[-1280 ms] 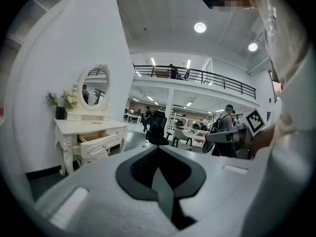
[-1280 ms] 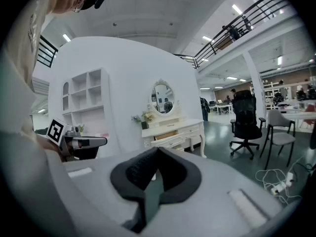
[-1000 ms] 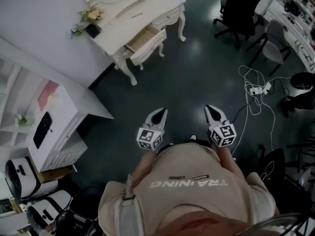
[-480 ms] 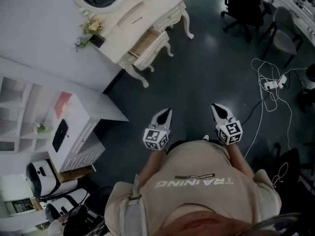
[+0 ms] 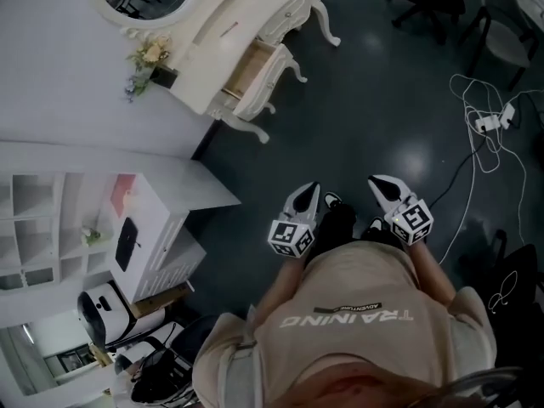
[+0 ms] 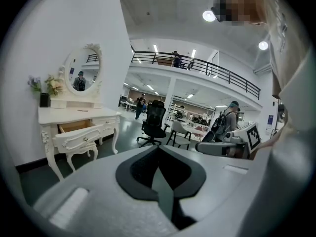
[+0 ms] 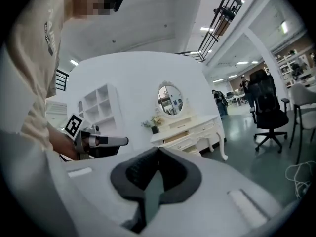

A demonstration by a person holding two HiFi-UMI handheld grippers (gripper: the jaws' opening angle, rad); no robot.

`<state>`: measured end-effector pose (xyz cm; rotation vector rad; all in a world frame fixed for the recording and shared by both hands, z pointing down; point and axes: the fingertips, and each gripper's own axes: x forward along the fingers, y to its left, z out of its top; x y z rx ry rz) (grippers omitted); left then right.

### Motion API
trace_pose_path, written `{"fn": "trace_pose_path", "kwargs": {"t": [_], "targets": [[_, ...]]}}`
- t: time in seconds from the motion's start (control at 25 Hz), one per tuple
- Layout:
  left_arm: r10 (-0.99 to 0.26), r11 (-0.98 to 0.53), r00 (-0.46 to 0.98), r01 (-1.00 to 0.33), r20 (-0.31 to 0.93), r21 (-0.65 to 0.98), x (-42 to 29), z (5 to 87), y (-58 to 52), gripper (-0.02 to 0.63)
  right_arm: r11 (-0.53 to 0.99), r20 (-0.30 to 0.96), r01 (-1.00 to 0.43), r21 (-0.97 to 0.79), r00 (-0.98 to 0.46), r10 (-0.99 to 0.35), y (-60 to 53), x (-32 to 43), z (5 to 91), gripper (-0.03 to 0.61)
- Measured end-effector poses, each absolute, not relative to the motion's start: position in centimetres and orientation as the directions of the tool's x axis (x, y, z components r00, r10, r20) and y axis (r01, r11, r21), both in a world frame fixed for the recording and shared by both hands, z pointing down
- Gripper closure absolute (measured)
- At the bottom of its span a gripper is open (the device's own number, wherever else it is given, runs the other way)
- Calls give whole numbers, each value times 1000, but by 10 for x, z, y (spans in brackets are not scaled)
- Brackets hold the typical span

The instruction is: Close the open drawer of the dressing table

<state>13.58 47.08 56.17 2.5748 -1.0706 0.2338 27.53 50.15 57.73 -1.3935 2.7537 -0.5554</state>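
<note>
1. Our left tongs [image 5: 311, 192] and right tongs [image 5: 382, 185] are both clenched with nothing gripped, held side by side at our waist.
2. Drawer [image 5: 248, 68] is pulled open on the white bench [image 5: 223, 25] at 11 o'clock, well apart from both tongs.

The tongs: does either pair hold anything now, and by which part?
Nothing is held. The left tongs and the right tongs are both shut and empty, far from the open drawer.
</note>
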Motion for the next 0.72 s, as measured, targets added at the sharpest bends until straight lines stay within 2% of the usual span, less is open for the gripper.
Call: {"fn": "trace_pose_path", "kwargs": {"t": [0.28, 0.6, 0.72], "targets": [[-639, -661, 718, -696, 276, 281, 102, 580, 385, 607, 502, 229, -808, -308, -575, -785, 427, 245, 568, 577], [-603, -715, 758, -652, 248, 252, 68, 589, 273, 607, 521, 303, -844, -127, -533, -790, 318, 198, 551, 577], [-632, -662, 744, -664, 216, 349, 44, 590, 240, 607, 529, 313, -836, -147, -547, -777, 290, 179, 555, 577]]}}
